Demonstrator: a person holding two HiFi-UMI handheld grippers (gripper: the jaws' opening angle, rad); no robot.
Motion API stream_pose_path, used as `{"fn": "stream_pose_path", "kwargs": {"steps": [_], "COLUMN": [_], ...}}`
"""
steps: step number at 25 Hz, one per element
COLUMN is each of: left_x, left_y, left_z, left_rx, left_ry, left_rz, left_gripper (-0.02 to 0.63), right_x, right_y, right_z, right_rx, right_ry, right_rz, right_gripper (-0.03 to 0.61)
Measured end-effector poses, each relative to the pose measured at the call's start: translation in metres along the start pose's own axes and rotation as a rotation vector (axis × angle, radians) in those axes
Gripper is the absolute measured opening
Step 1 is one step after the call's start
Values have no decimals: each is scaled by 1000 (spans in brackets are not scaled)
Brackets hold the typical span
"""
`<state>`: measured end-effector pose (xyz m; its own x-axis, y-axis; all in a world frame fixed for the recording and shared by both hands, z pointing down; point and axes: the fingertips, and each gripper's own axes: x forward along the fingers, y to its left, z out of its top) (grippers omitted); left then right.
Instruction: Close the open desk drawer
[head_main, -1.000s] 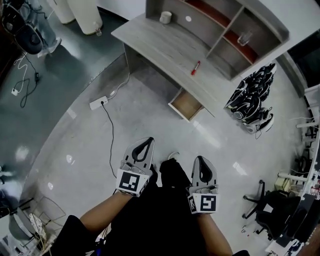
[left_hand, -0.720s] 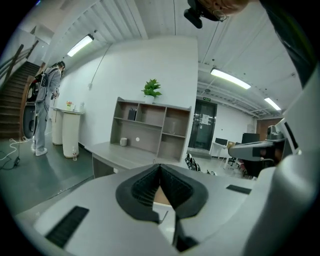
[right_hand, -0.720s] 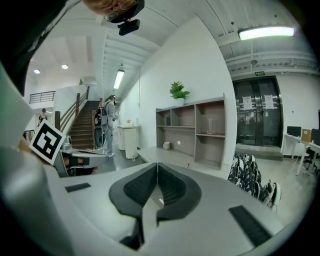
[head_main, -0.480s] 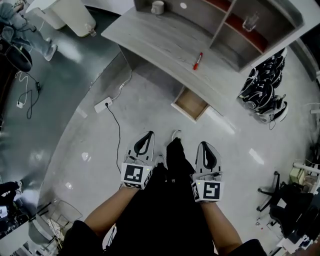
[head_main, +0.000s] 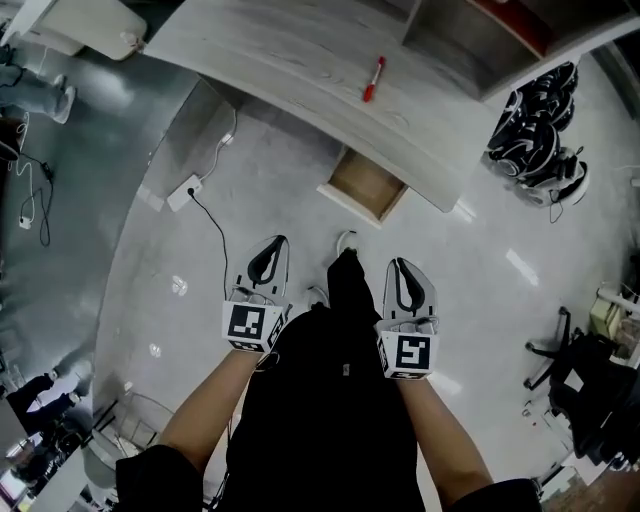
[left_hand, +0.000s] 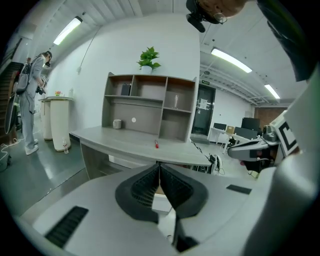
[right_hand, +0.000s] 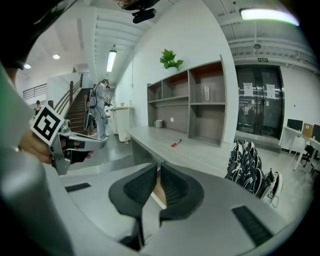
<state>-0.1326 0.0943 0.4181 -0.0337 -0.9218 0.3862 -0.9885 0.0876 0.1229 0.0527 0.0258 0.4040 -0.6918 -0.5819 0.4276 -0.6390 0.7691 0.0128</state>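
Judging the drawer (head_main: 365, 186) light and stiff, I'd push its front; left fingers (left_hand: 142, 186) and right fingers (right_hand: 175, 189) are together, empty.

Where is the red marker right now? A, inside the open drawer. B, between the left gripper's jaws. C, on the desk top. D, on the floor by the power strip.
C: the red marker lies on the desk top, farther back than the open drawer and outside it.
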Motion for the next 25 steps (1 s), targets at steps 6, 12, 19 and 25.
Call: {"fn": "stream_pose_path", "kwargs": {"steps": [6,12,19,25], "left_x": [53,96,137,160], "left_y": [13,20,35,28], "left_z": [-48,-102,-142,-169], "left_rx": [24,43,60,170], "left_ry": [47,122,190,256], "left_rz": [-20,-58,-87,-158], "left_gripper": [15,45,120,140], "right_x": [40,78,108,124], "right_y": [-13,-20,-25,-29], "right_z": [-73,-131,-173,-204], "right_rx": [53,54,87,103], "right_ry": [92,155,185,249], "right_rz": [-17,-11,29,41], "right_gripper": [20,21,131,138]}}
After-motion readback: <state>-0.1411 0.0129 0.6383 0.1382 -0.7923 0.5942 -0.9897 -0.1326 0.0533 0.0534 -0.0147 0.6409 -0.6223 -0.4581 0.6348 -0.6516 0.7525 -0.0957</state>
